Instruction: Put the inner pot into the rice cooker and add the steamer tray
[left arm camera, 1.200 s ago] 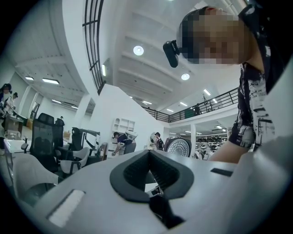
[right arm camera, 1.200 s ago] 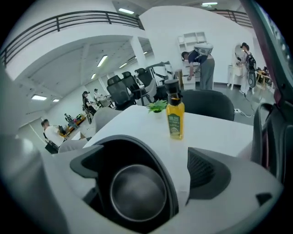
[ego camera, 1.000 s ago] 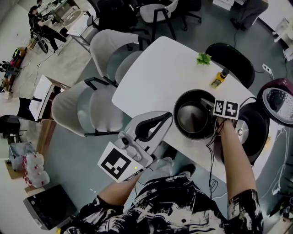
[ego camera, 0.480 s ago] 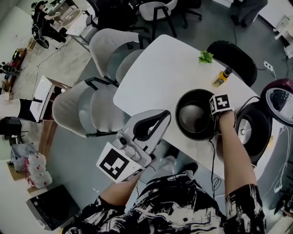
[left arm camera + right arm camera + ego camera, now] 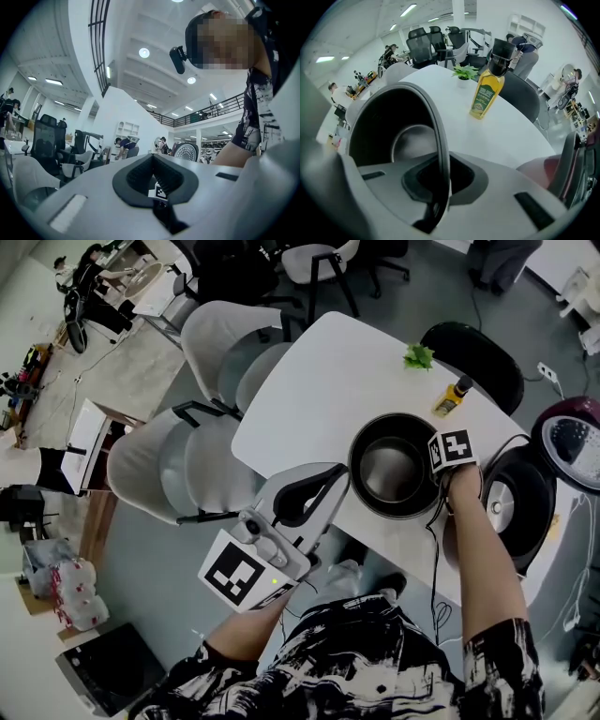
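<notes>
Head view, pot (image 5: 389, 470): we see it over the near edge of the white table (image 5: 309, 381), just beside the rice cooker (image 5: 514, 512). We cannot tell whether it rests there or hangs above.
Head view, right gripper (image 5: 436, 470): it meets the pot's rim on the cooker side. Its marker cube (image 5: 454, 450) covers the jaws here.
Head view, cooker: its lid (image 5: 574, 444) stands open and is cut by the frame's right edge. The forearm (image 5: 478, 540) hides part of the body.
Head view, left gripper (image 5: 328, 484): it is at the table's near edge with its tips near the pot's side. We cannot judge the gap.
Left gripper view, left gripper (image 5: 152, 159): it is clenched tip to tip on nothing, aimed up at ceiling lights (image 5: 144, 53) and the person (image 5: 255, 108).
Right gripper view, right gripper (image 5: 443, 168): it clamps the pot's (image 5: 389, 126) wall, 1 jaw inside and 1 outside, with the rim running up between them.
Right gripper view, beyond: an oil bottle (image 5: 486, 96) and a small plant (image 5: 464, 72) stand on the table (image 5: 511, 126), well apart from the pot. A dark-red patch (image 5: 544, 165) at the right is too small a sliver for us to name.
</notes>
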